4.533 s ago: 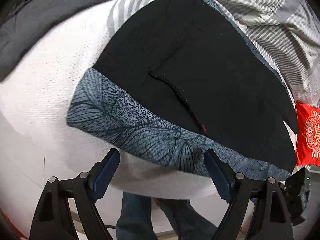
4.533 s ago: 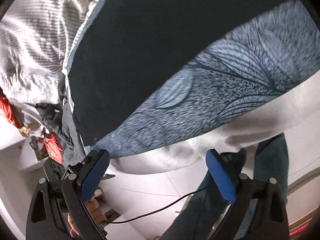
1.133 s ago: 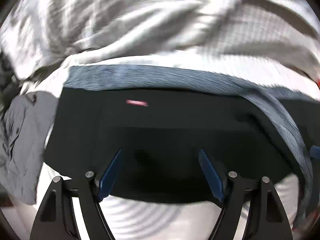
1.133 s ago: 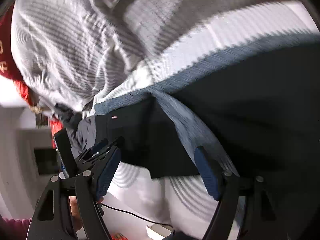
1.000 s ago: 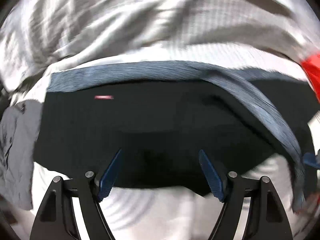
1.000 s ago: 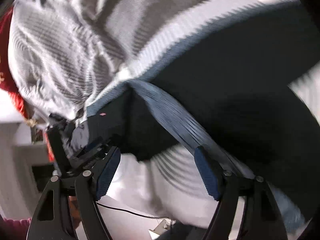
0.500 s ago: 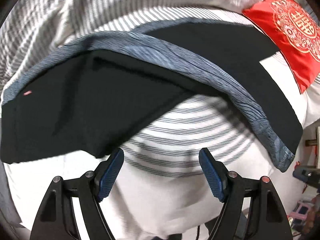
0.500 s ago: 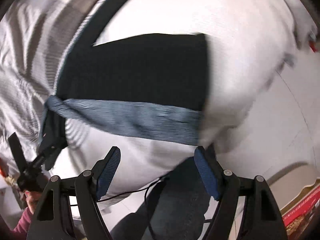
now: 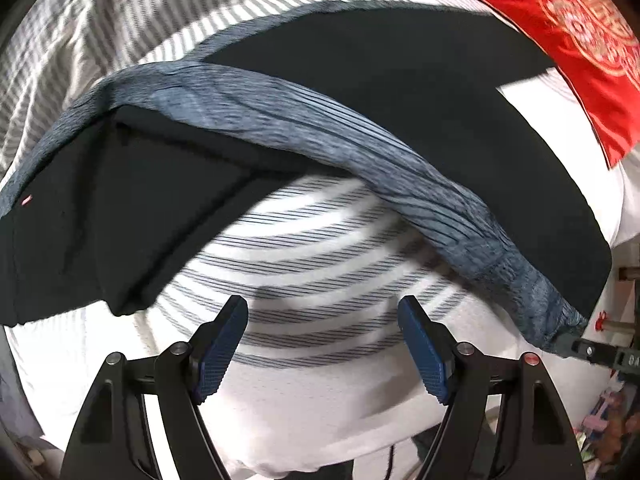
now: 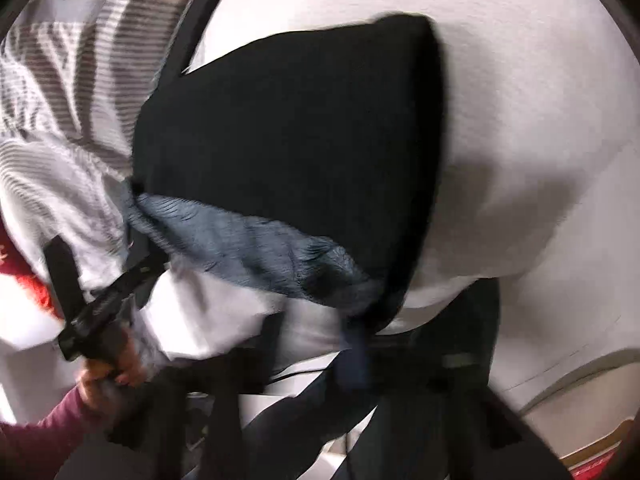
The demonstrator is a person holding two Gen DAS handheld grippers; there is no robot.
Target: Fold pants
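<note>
The black pants with a blue-grey patterned band lie folded on the white bed. My left gripper is open and empty, above bare sheet just in front of the pants. In the right wrist view the pants and band lie ahead. My right gripper is blurred; its fingers look drawn together on the corner of the band at the pants' near edge. The left gripper also shows in the right wrist view, held in a hand. The right gripper's tip shows in the left wrist view at the band's end.
A red embroidered cushion lies at the far right of the bed. A grey-and-white striped duvet is bunched behind the pants. The bed's front edge drops to a pale floor. My legs in jeans stand below.
The left gripper has pulled back a little, jaws still open. The right gripper has moved in to the band's corner and its jaws have gone from wide open to nearly together.
</note>
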